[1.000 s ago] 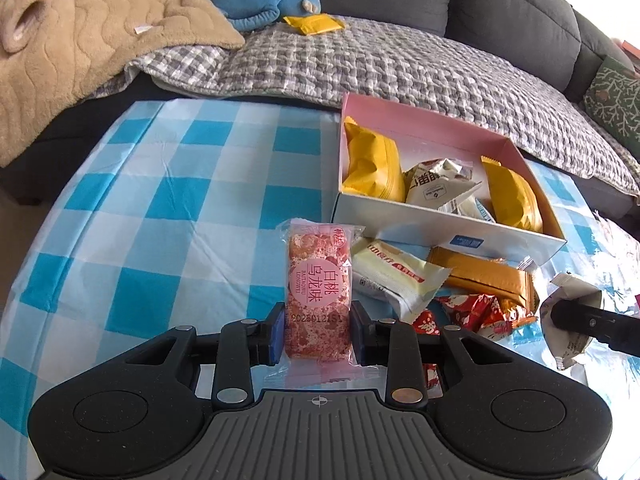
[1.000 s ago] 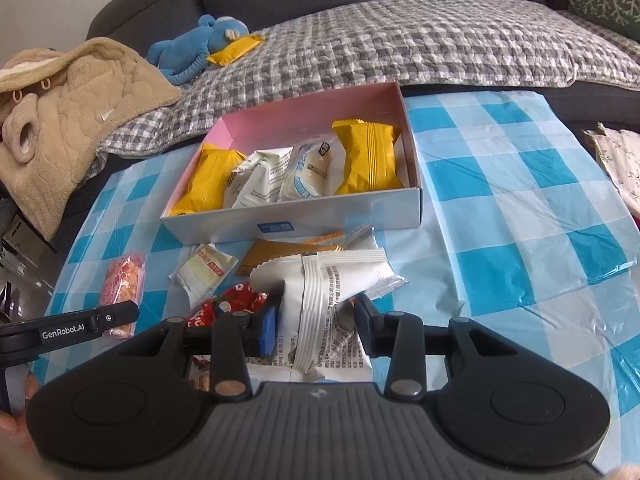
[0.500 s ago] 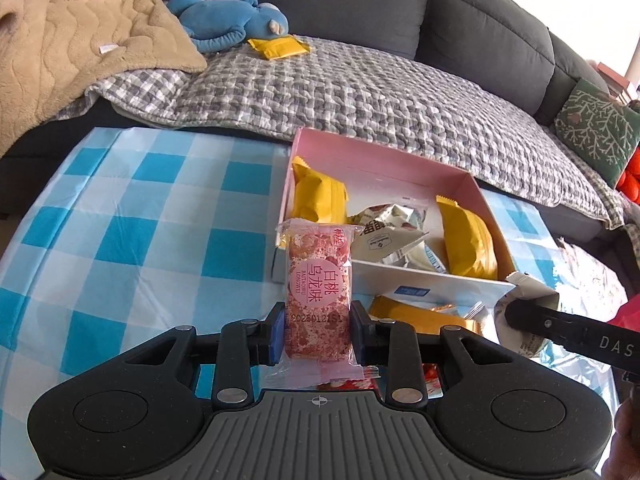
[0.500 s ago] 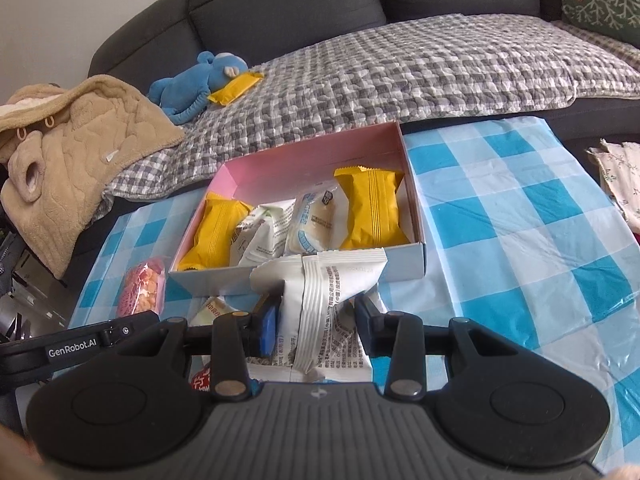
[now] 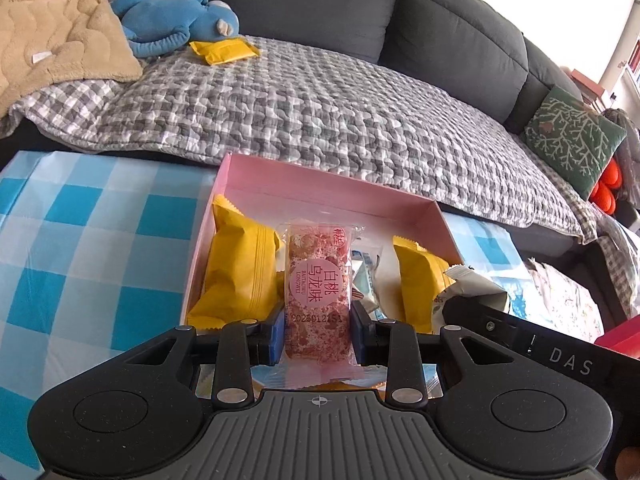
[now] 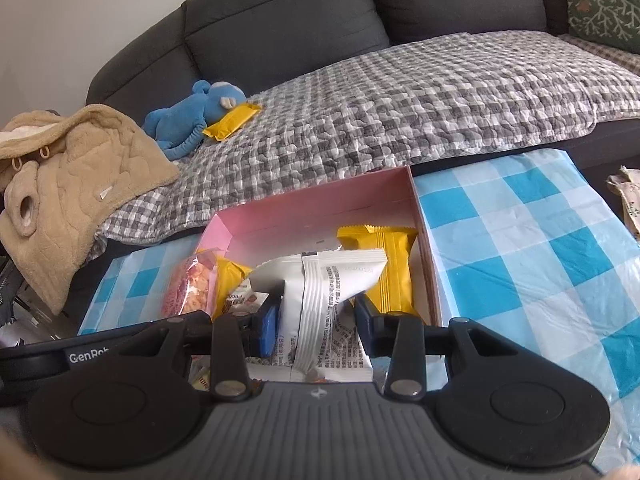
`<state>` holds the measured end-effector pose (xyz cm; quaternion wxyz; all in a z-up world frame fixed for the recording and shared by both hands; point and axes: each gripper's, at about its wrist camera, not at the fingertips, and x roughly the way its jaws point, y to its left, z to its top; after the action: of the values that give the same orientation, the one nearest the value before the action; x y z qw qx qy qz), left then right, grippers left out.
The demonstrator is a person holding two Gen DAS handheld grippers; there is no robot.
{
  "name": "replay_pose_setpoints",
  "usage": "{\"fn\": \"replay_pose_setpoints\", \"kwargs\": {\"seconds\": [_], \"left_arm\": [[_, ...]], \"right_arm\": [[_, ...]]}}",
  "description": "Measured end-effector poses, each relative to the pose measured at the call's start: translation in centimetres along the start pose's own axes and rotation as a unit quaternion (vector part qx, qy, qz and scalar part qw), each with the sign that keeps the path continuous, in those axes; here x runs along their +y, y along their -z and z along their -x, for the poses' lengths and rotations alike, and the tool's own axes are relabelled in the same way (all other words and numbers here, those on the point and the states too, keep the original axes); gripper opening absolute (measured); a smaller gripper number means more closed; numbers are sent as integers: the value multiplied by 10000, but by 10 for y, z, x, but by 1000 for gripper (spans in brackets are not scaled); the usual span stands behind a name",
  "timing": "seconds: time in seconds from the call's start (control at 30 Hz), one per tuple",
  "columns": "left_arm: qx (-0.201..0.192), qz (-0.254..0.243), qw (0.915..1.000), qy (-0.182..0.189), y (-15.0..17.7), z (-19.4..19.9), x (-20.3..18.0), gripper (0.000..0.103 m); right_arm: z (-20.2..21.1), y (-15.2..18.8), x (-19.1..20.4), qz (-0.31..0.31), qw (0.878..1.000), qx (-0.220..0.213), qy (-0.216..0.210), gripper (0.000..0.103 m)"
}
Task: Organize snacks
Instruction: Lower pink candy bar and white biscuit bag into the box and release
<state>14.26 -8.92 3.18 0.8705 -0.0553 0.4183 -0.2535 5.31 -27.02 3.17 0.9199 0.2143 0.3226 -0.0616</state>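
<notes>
My left gripper [image 5: 318,330] is shut on a pink snack bar [image 5: 318,288] with red lettering, held upright over the near edge of the pink box [image 5: 332,188]. Inside the box lie two yellow packets [image 5: 236,276] [image 5: 420,280] and some white ones. My right gripper [image 6: 316,320] is shut on a white snack packet [image 6: 320,292], also above the box's [image 6: 320,212] near side. In the right wrist view the pink bar [image 6: 190,284] shows at the left, over a yellow packet [image 6: 394,264]. The right gripper's arm crosses the left wrist view at the right.
The box stands on a blue-and-white checked tablecloth [image 5: 100,248] in front of a dark sofa with a grey checked blanket [image 5: 320,112]. On the sofa lie a blue plush toy [image 5: 176,24], a yellow packet [image 5: 224,50], a beige fleece [image 6: 68,184] and a green cushion [image 5: 572,136].
Both grippers have moved forward with their snacks, from above the loose packets in front of the box to over the box's near edge. The loose packets have dropped out of sight below.
</notes>
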Motion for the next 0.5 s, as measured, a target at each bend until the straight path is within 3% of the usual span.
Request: {"fn": "replay_pose_setpoints", "kwargs": {"seconds": [0.5], "left_arm": [[129, 25, 9999, 87, -11, -35, 8, 30]], "right_arm": [[-36, -7, 3, -29, 9999, 114, 5, 37]]}}
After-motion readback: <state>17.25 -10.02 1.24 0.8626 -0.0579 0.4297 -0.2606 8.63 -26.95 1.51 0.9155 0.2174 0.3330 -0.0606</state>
